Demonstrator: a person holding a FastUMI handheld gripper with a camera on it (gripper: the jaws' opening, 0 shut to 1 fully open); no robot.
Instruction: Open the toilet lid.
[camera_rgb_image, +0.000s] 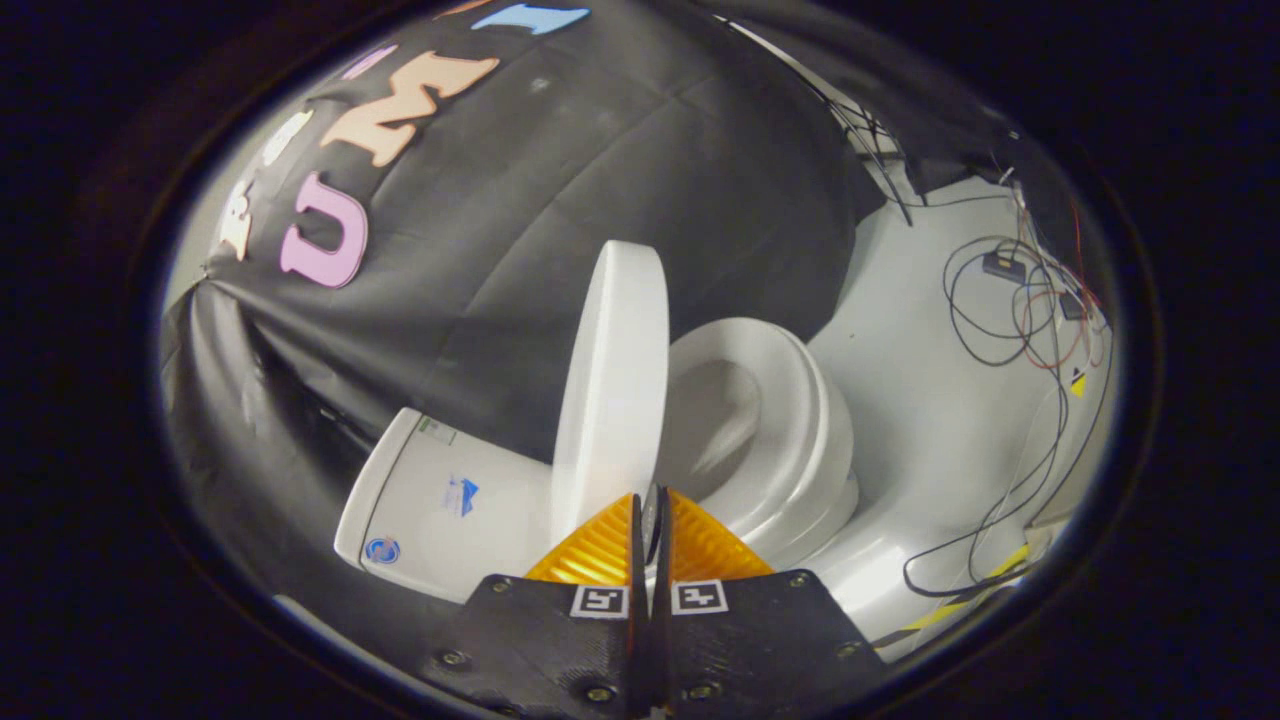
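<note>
Black cloth (620, 170), creased and drawn into folds toward one side, hangs as the booth's back wall. A pale grey floor (930, 400) spreads beside it, with loose black and red cables (1010, 320) (looped and tangled) trailing toward yellow-and-black striped tape (985, 585) at its edge.

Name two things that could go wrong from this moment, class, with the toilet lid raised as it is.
1. The fingers look nearly closed on the edge of the lid. If they slip, the raised lid may fall back onto the seat.
2. Pushed too fast, the lid could knock against the tank behind it.
</note>
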